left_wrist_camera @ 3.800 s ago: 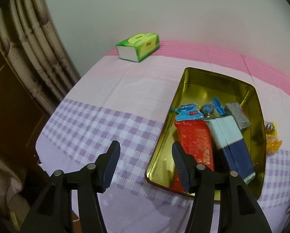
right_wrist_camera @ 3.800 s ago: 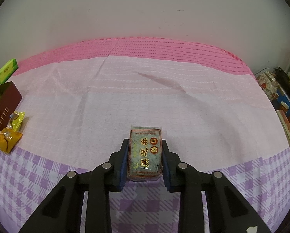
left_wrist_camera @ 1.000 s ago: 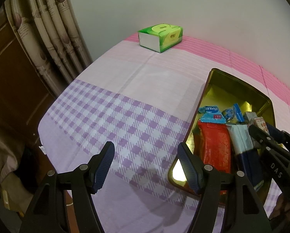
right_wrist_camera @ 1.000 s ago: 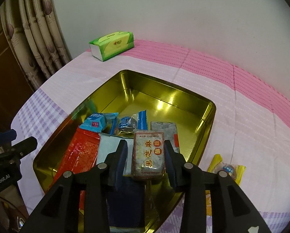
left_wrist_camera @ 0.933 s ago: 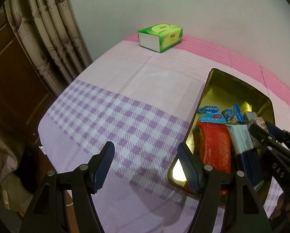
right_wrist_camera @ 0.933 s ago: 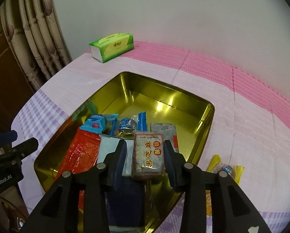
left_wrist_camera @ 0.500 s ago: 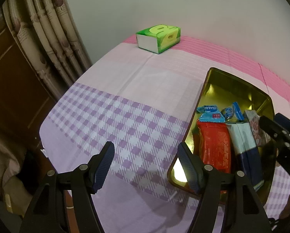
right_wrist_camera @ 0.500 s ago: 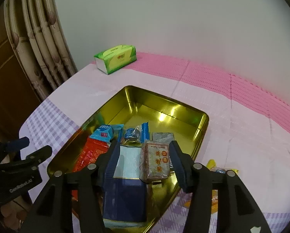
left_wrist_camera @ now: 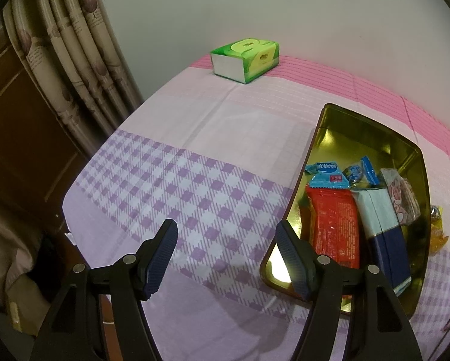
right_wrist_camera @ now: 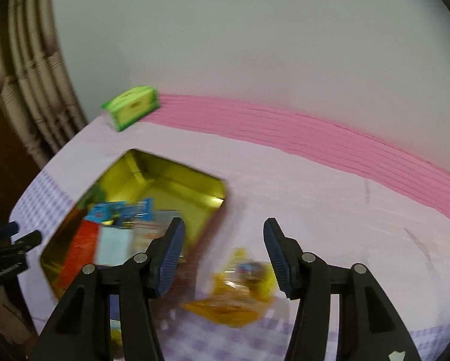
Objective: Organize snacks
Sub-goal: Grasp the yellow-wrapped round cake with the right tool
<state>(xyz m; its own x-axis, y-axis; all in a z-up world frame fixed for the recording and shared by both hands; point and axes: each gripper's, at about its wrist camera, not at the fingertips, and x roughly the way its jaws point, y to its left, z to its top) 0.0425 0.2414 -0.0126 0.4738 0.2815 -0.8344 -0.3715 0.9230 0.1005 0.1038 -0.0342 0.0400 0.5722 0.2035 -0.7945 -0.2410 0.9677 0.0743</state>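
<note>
Ahead of my left claw the checked cloth lies bare up to the green tissue box at upper centre. The gold tin walls off the right side, the curtain the left edge. In the blurred right view, yellow packets lie between my right claw's parted jaws

Left gripper: two black angular plastic arms, each fitted with silver round screws and a dark blue ribbed pad on the inner face of its fingertip. Right gripper: identical construction, black arms, silver screws, blue ribbed pads. White lettering, unreadable, marks a black gripper body at the right-wrist view's left edge.
</note>
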